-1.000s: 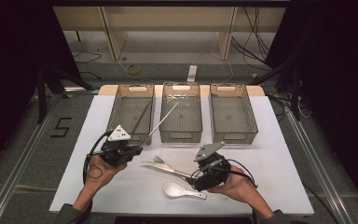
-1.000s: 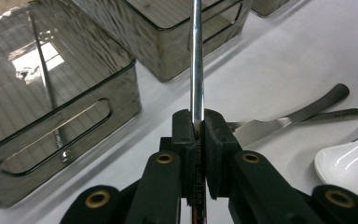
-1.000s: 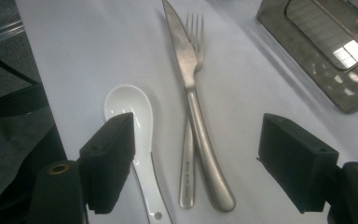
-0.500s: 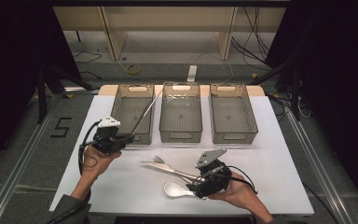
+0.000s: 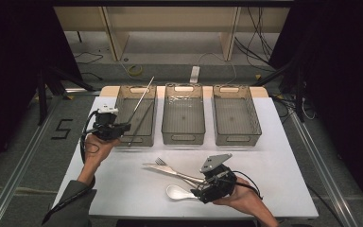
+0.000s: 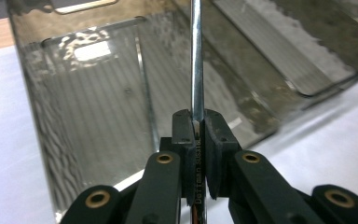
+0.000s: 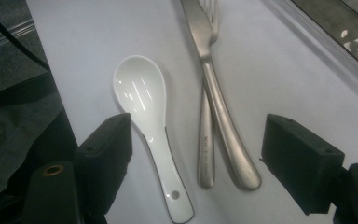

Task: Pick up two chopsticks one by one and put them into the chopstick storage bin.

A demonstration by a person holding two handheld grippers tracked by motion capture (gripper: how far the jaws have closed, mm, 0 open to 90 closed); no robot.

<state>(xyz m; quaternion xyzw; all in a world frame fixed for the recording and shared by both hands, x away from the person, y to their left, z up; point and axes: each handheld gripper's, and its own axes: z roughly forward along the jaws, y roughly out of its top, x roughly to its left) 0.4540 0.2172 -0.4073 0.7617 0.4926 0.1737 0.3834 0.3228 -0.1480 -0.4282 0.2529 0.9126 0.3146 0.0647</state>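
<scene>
- Your right tongs (image 5: 199, 193) sit low at the near edge of the tabletop (image 5: 283, 156), jaws wide apart and gripping nothing.
- In the right gripper view, a white spoon (image 7: 145, 112) lies between those jaws, close to one of them, with its bowl pointing away from you.
- Just beside the spoon lie a knife (image 7: 219, 98) and a fork (image 7: 205, 140), their handles crossed and touching, also within the open span of the tongs (image 7: 196, 154).
- In the high view the spoon (image 5: 178, 192), knife (image 5: 168, 170) and fork (image 5: 159, 162) lie together on the tabletop near the middle, left of your right hand.
- Farther off and to the left, your left tongs (image 5: 125, 126) are clamped on a thin metal rod (image 5: 139, 108).
- In the left gripper view the pads (image 6: 184, 135) press the rod (image 6: 196, 60) from both sides, and it rises straight out of the tongs (image 6: 196, 140).
- The rod slants up over the left bin (image 5: 136, 137), its near end at that bin's front rim.
- Beyond stand the middle bin (image 5: 183, 137) and the right bin (image 5: 236, 138), in a row with the left one.
</scene>
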